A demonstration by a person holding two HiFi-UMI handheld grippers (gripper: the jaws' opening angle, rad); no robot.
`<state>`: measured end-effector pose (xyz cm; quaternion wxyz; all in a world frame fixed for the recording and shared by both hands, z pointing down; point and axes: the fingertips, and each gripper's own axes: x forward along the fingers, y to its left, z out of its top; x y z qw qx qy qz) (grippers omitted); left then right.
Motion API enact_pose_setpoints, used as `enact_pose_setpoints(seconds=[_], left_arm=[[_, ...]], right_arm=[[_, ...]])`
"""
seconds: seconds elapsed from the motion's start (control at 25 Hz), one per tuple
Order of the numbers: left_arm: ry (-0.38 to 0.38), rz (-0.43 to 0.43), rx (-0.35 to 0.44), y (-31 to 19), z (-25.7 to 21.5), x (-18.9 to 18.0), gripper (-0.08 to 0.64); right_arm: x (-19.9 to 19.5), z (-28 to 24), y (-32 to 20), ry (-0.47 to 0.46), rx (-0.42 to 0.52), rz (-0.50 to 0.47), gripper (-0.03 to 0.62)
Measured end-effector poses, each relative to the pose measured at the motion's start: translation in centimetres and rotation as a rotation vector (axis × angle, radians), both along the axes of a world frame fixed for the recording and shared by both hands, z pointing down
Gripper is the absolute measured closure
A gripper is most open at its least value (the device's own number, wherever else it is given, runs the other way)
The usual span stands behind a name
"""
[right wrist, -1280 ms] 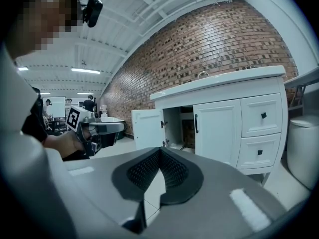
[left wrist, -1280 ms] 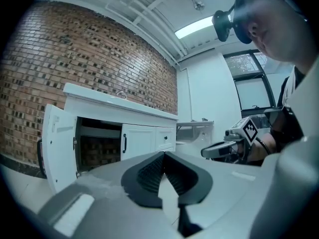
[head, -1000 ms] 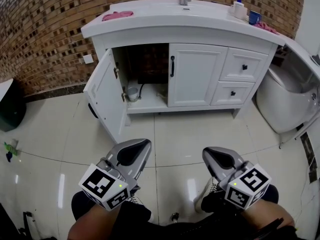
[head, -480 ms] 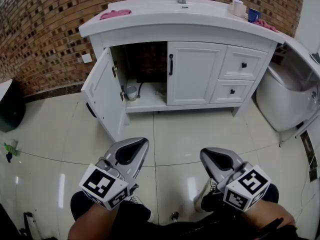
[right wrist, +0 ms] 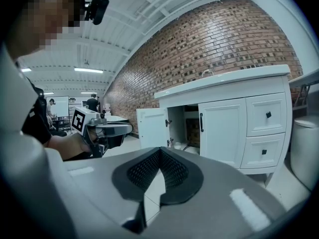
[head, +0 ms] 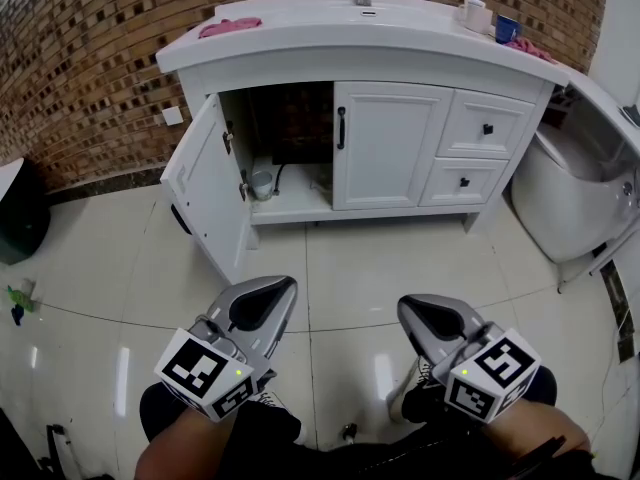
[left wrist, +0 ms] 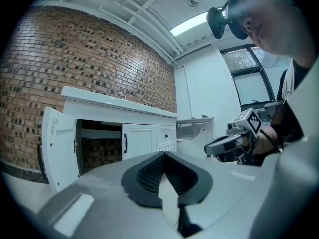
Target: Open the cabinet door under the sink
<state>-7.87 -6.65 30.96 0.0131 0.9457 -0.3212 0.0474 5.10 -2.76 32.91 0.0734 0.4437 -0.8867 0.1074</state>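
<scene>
Ahead, well beyond the clenched fingers of the left gripper [head: 264, 302] and the right gripper [head: 430, 318], the door [head: 205, 183] hangs open under the sink [head: 400, 30].

Grey left tool [head: 281, 289] and right tool [head: 411, 309], black ribbed pads [left wrist: 149, 173], black-and-white marker cubes [head: 205, 373], dark trousers [head: 262, 436]

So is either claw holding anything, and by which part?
Nothing. The left claw and right claw are both shut and empty, clear of the open white cabinet door.
</scene>
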Motion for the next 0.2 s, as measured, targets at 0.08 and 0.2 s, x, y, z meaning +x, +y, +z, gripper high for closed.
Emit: enact_pose_setpoints(seconds=[0.08, 0.2], left_arm=[[0.005, -0.001, -0.005, -0.05, 0.04, -0.04, 0.555], [0.009, 0.002, -0.017, -0.08, 0.36, 0.13, 0.555]], right_arm=[[-0.09, -0.05, 0.02, 0.000, 0.001, -0.003, 0.584], [-0.07, -0.14, 0.10, 0.002, 0.002, -0.005, 0.584]])
